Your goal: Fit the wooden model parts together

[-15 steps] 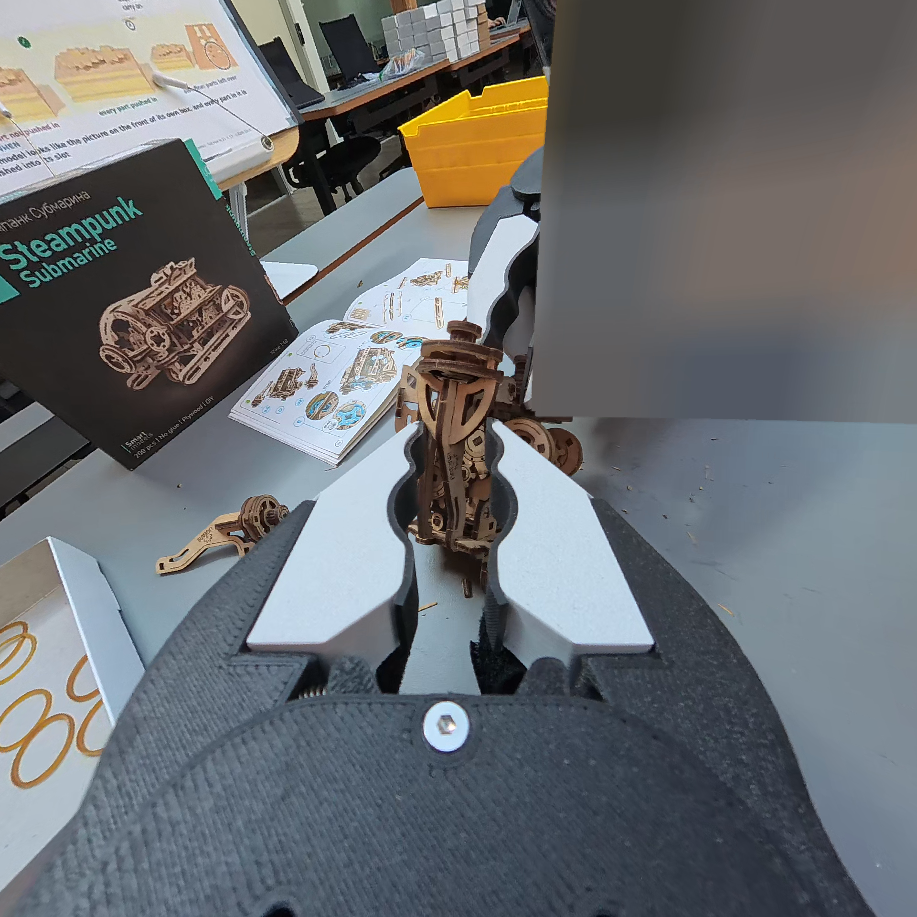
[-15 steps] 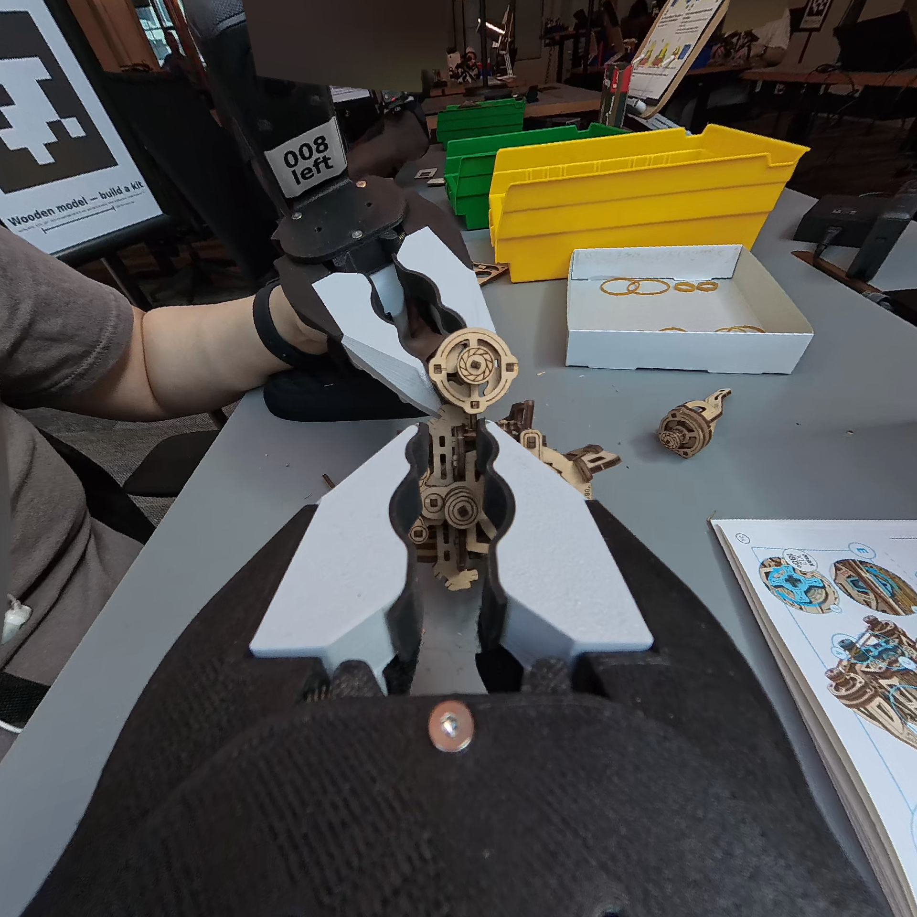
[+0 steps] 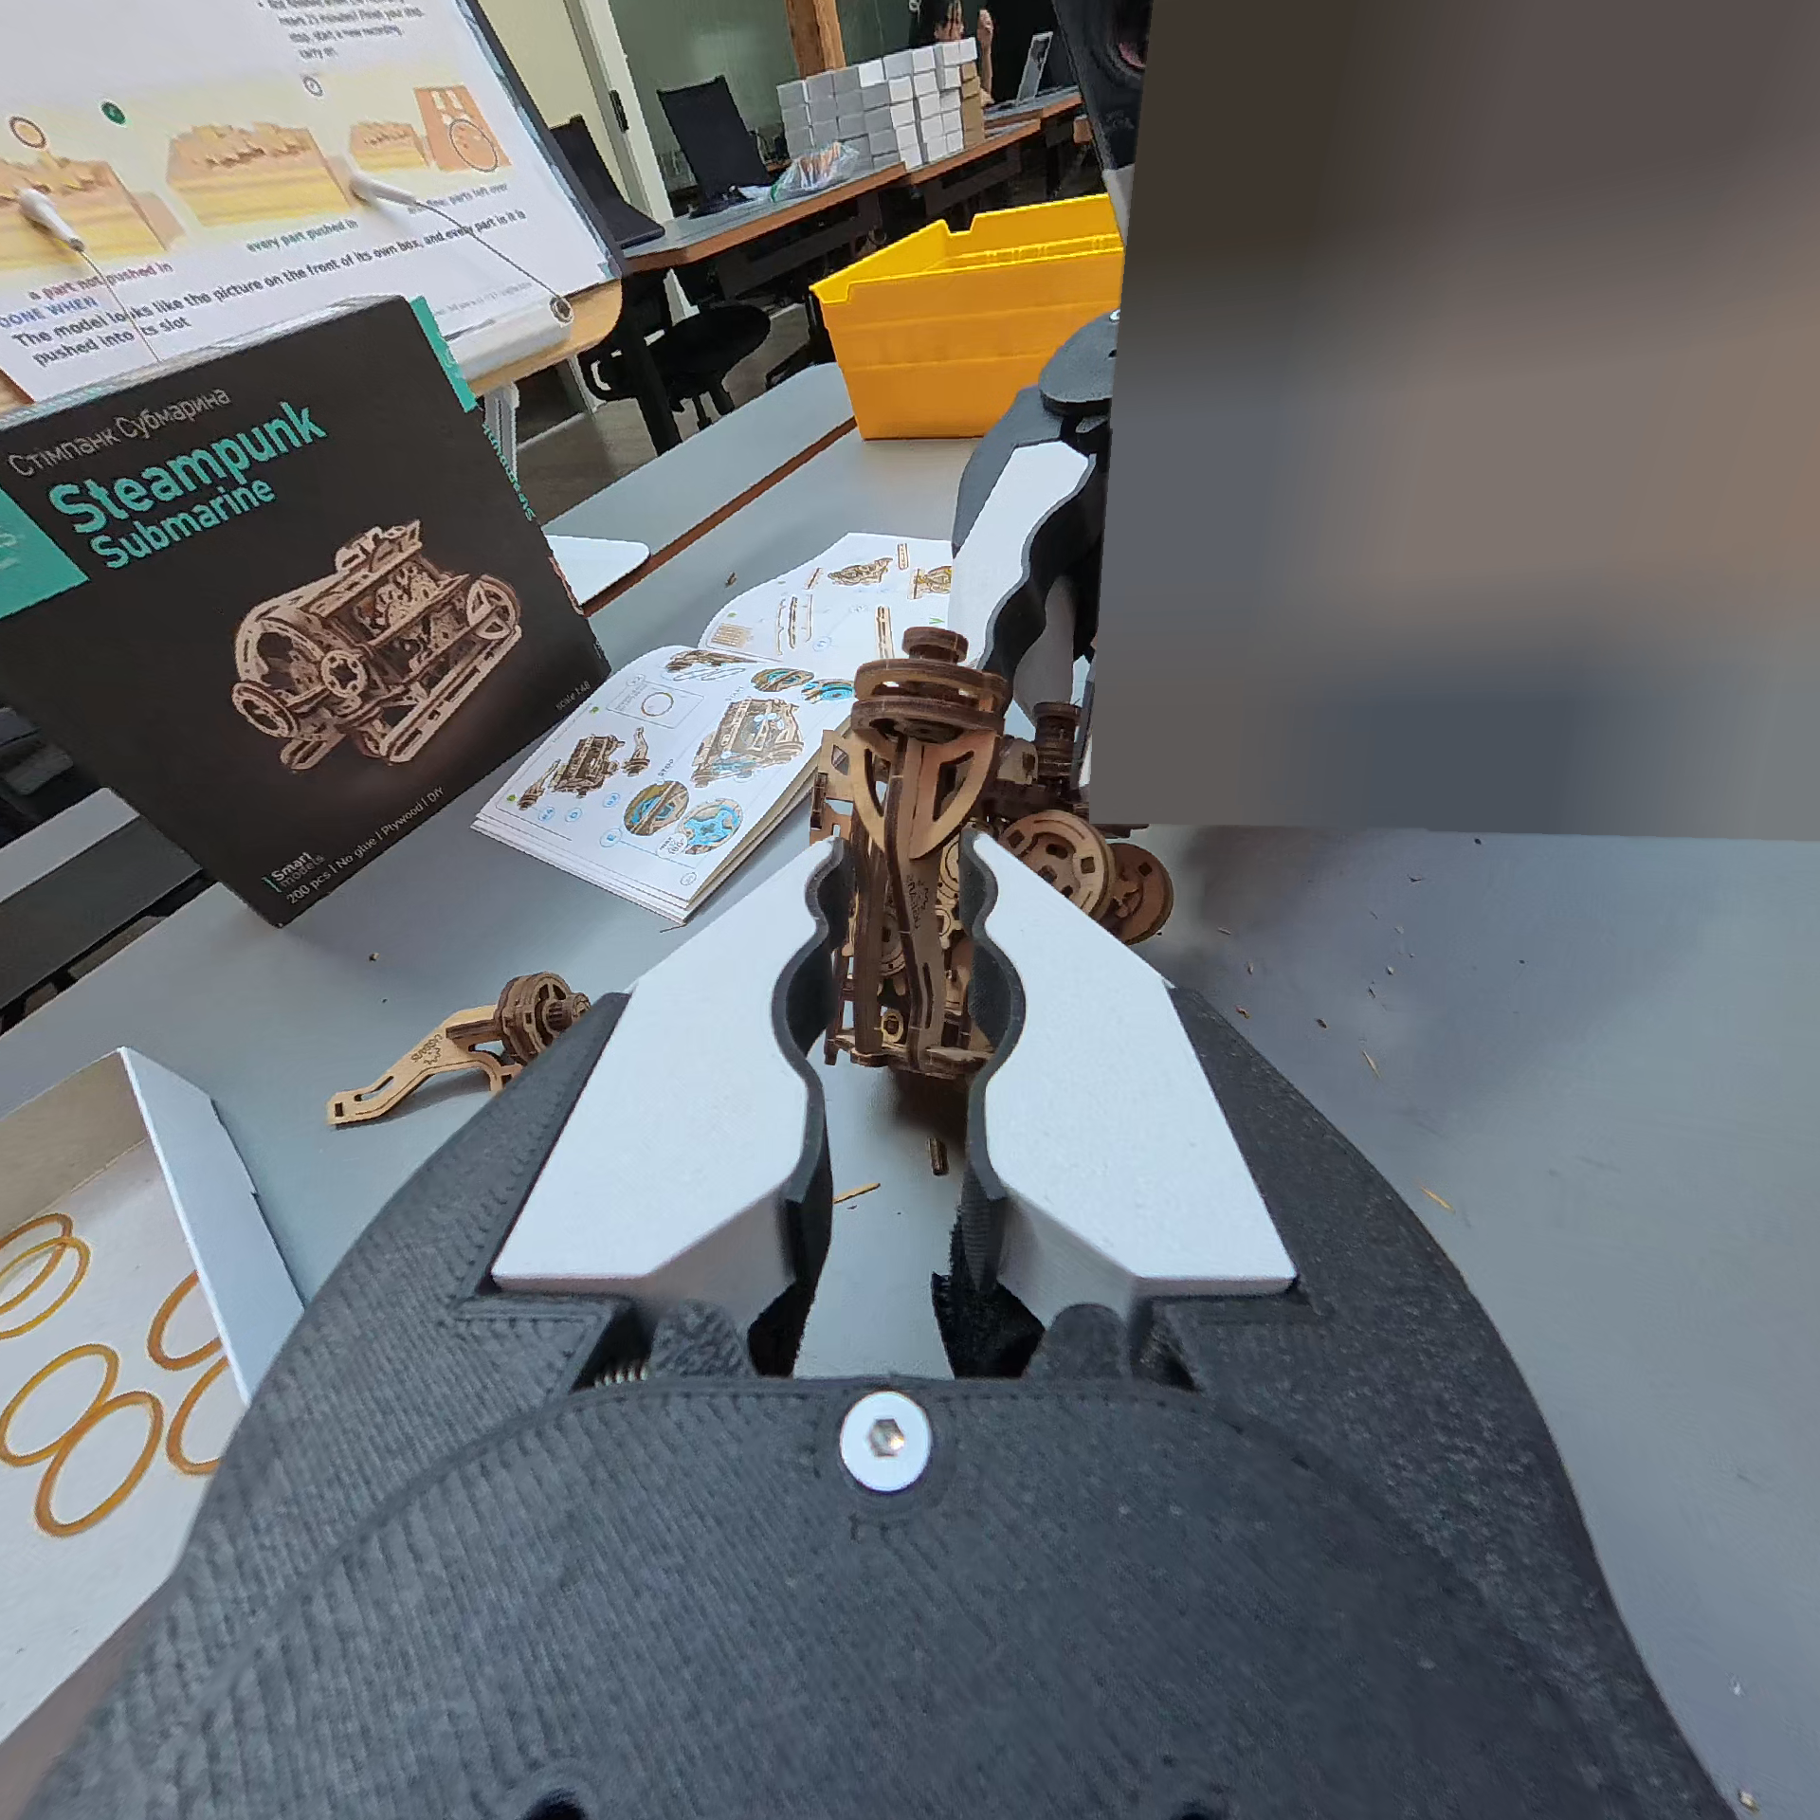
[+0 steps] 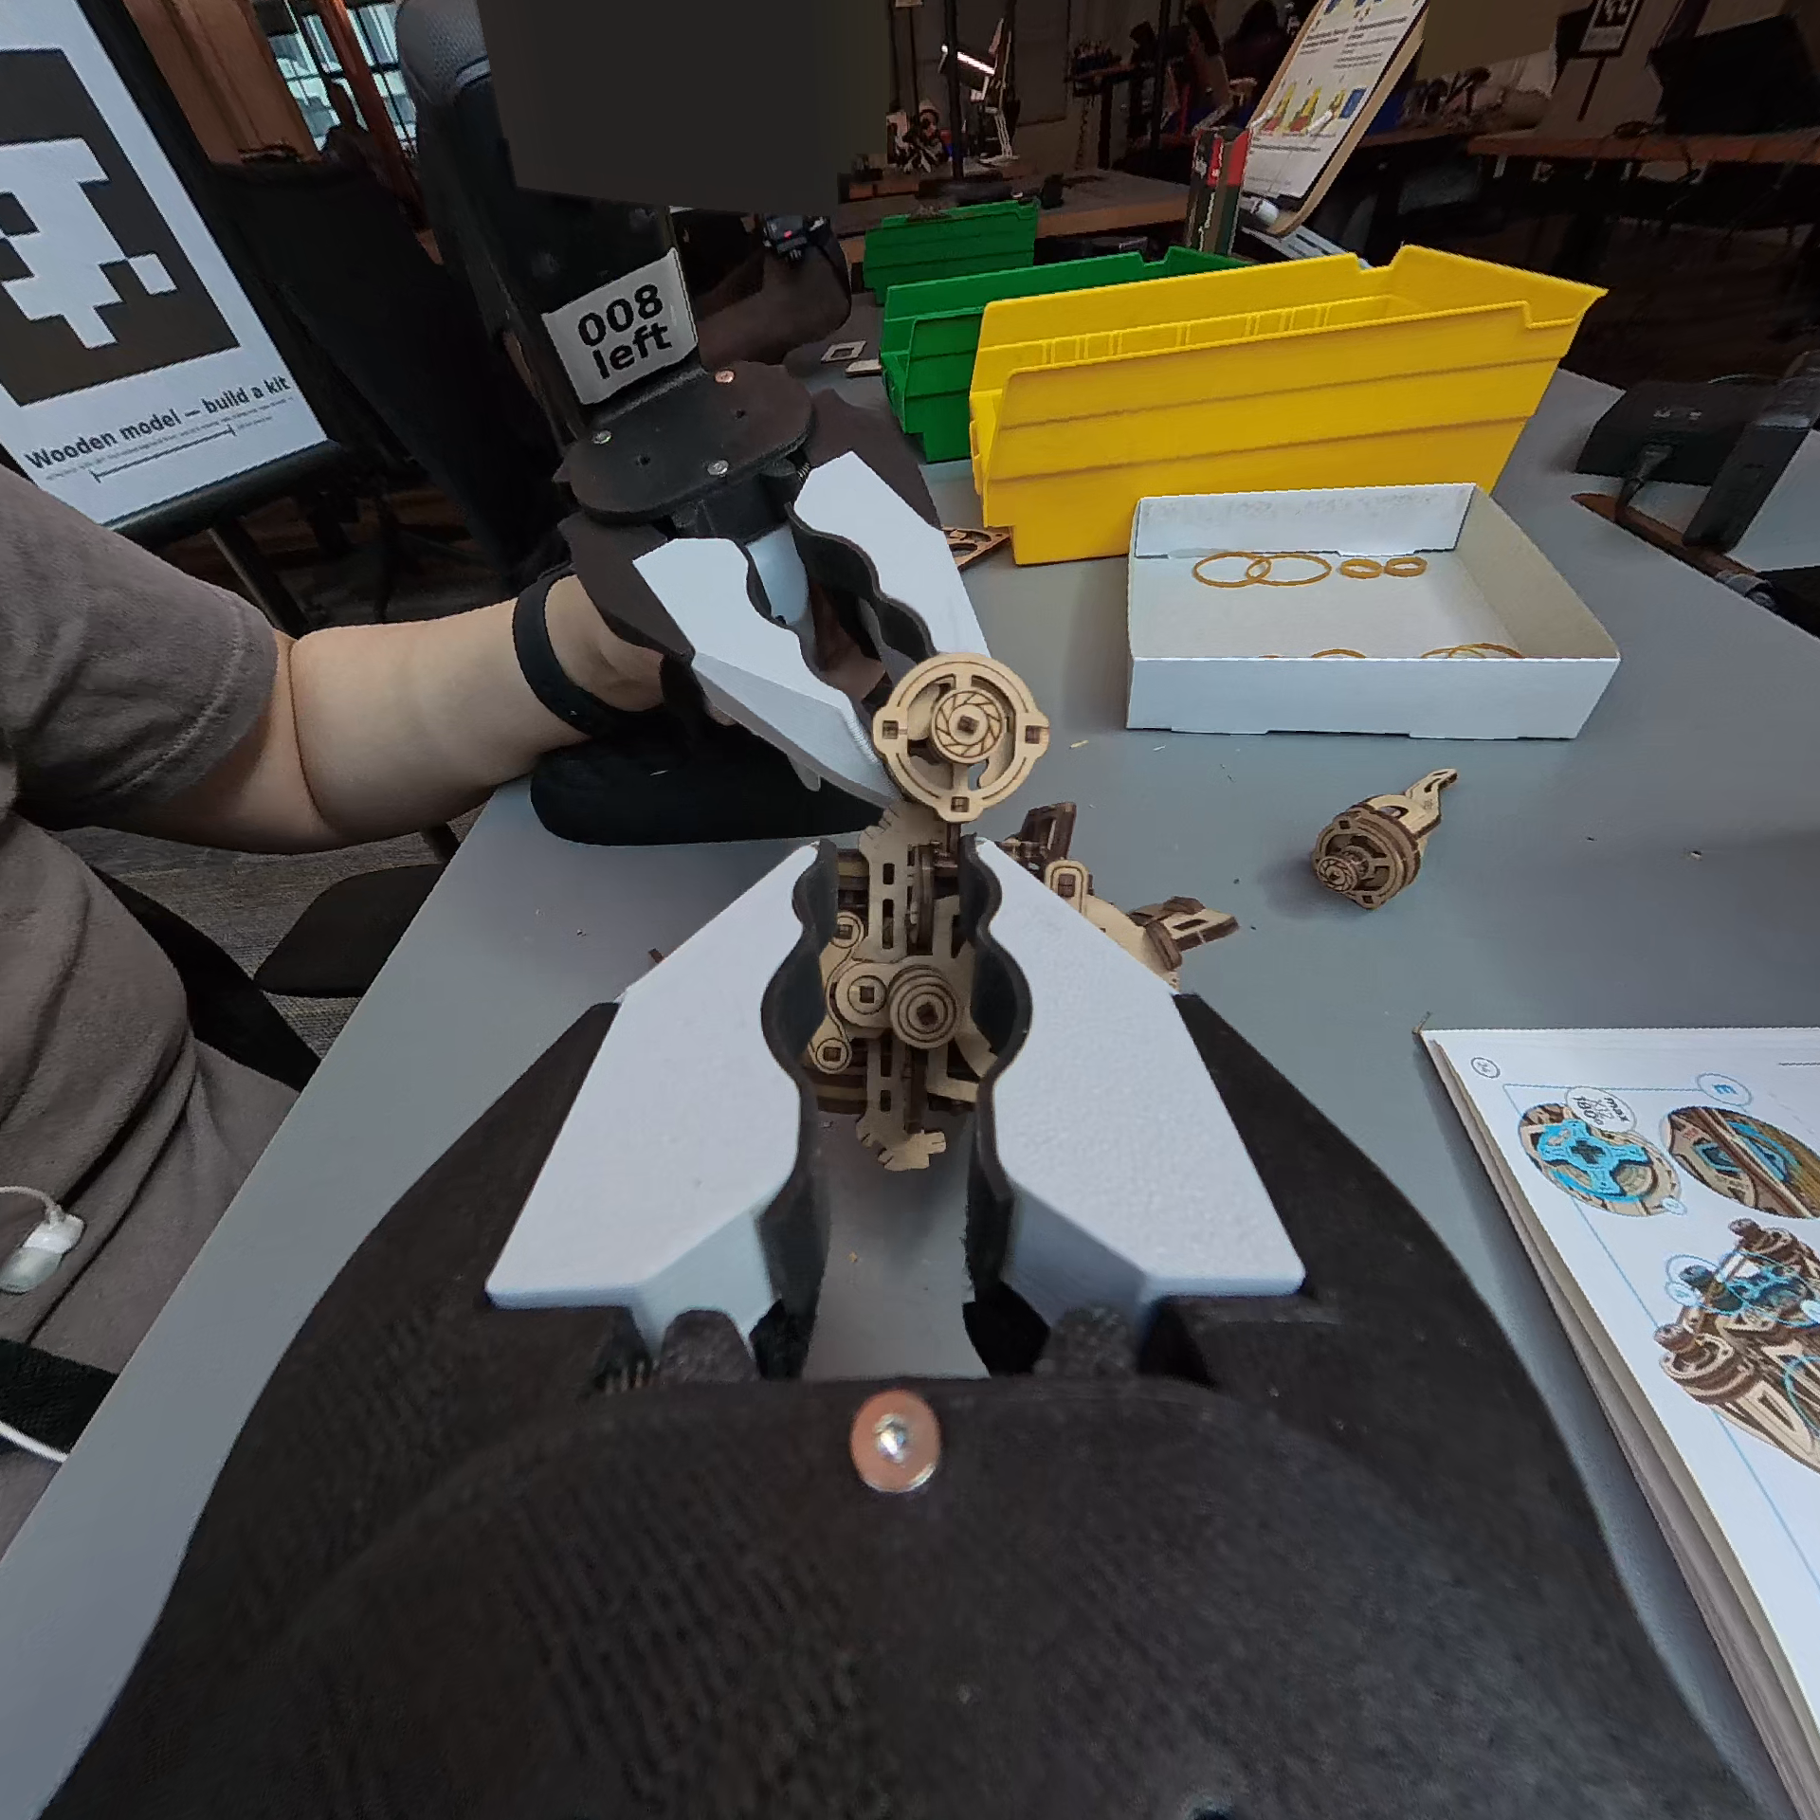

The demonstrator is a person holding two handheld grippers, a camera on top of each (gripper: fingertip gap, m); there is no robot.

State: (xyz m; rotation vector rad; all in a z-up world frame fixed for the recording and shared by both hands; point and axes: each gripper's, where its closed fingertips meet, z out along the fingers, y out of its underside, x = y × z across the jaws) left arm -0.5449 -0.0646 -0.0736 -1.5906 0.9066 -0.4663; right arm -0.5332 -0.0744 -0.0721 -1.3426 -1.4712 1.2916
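Observation:
A wooden model assembly [image 3: 916, 788] stands upright between the fingers of my left gripper [image 3: 906, 847], and both pads press on its sides. In the right wrist view the same assembly [image 4: 906, 985] sits between the pads of my right gripper [image 4: 896, 857], which is closed on its lower body. Its round disc [image 4: 960, 729] sticks up above my fingertips. The left gripper's fingers [image 4: 768, 680] reach in from the far left and close just behind that disc. The right gripper's fingers [image 3: 1005, 552] show behind the model in the left wrist view.
A loose wooden part [image 4: 1369, 852] and another sub-assembly [image 4: 1133, 916] lie on the grey table [image 4: 1477, 985]. A white tray [image 4: 1369, 689] holds rubber bands, with yellow [image 4: 1251, 414] and green [image 4: 945, 325] bins behind it. An open booklet [image 3: 670, 768] and the kit box [image 3: 276, 611] are at the left. A person's arm [image 4: 394, 709] is there too. Less than 4 cm separates the two grippers' tips.
The model has shifted slightly to the right between my right fingers, which stand a little wider apart. The left fingers have closed slightly on it. Both grippers stay in place.

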